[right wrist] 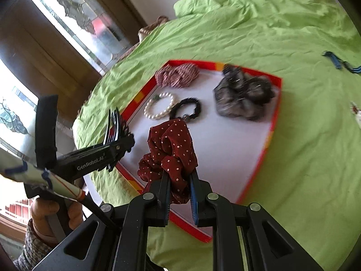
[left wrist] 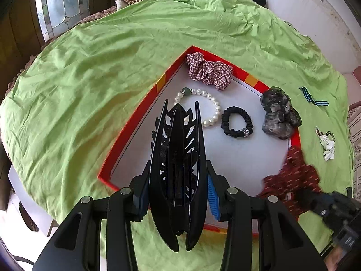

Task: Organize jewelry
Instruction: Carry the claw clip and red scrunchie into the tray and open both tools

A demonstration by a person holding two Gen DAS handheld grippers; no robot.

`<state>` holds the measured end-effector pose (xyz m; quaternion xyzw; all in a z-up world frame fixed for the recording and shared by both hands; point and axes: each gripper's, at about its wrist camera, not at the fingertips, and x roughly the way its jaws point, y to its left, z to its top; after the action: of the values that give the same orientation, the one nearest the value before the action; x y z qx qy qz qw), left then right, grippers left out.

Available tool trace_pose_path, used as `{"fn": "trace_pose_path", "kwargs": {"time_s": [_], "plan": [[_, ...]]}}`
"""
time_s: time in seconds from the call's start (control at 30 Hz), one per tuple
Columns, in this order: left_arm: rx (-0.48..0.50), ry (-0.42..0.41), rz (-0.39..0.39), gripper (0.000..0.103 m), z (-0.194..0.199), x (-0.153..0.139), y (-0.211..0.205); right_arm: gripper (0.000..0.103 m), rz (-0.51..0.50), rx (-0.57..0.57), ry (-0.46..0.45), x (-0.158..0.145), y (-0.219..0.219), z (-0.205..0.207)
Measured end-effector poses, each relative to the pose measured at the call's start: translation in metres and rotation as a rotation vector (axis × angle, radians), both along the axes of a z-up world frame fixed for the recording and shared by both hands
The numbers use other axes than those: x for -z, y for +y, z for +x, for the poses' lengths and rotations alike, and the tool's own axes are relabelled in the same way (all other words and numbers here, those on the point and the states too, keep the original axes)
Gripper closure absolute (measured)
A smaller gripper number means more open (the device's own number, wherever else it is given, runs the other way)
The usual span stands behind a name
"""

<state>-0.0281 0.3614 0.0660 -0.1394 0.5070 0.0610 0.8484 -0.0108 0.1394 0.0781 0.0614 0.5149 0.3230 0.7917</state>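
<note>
1. Green sheet (left wrist: 90, 85) covered the round counter; stained-glass window (left wrist: 61, 2) stood behind it.
2. Red-rimmed tray (left wrist: 144, 110) with white floor lay on the sheet.
3. Inside the tray: checked scrunchie (left wrist: 208, 70) at the far corner, pearl bracelet (left wrist: 209, 110) and small black hair tie (left wrist: 237, 122) side by side mid-tray, grey sheer scrunchie (left wrist: 279, 115) against the right rim.
4. Left tool (left wrist: 178, 135) was clenched on a black claw clip (left wrist: 178, 158), held over the tray's left part, clip standing lengthwise between the fingers.
5. Right tool (right wrist: 179, 178) gripped a dark red dotted scrunchie (right wrist: 171, 149), hanging over the tray's near edge, pointing steeply down.
6. Outside the tray on the sheet, to the right: blue striped ribbon tie (left wrist: 313, 97) and a small white beaded piece (left wrist: 327, 142), well apart from the tray.
7. Person's hand (right wrist: 54, 212) with knit sleeve held the left tool's handle.
</note>
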Motion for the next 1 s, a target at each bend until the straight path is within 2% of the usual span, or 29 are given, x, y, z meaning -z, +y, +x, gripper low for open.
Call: {"fn": "trace_pose_path", "kwargs": {"time_s": [0.27, 0.4, 0.63, 0.77, 0.83, 0.9, 1.0], "plan": [[0.012, 0.014, -0.028, 0.062, 0.015, 0.008, 0.004, 0.087, -0.023, -0.037, 0.027, 0.02, 0.024, 0.003], [-0.013, 0.028, -0.044, 0.062, 0.017, 0.017, 0.009, 0.087, -0.039, -0.043, 0.022, 0.023, 0.028, 0.004], [-0.032, 0.015, -0.08, 0.06, 0.012, 0.011, 0.015, 0.087, -0.056, -0.049, 0.011, 0.027, 0.031, 0.005], [-0.043, -0.023, -0.089, 0.059, 0.005, -0.004, 0.016, 0.084, -0.067, -0.051, -0.006, 0.026, 0.032, 0.004], [-0.051, -0.042, -0.09, 0.057, 0.001, -0.012, 0.015, 0.082, -0.069, -0.05, -0.015, 0.025, 0.032, 0.003], [-0.06, -0.061, -0.079, 0.054, -0.004, -0.02, 0.014, 0.067, -0.065, -0.043, -0.025, 0.023, 0.03, 0.002], [-0.075, -0.091, -0.047, 0.053, -0.013, -0.032, 0.011, 0.056, -0.051, -0.031, -0.039, 0.018, 0.026, 0.0]]}}
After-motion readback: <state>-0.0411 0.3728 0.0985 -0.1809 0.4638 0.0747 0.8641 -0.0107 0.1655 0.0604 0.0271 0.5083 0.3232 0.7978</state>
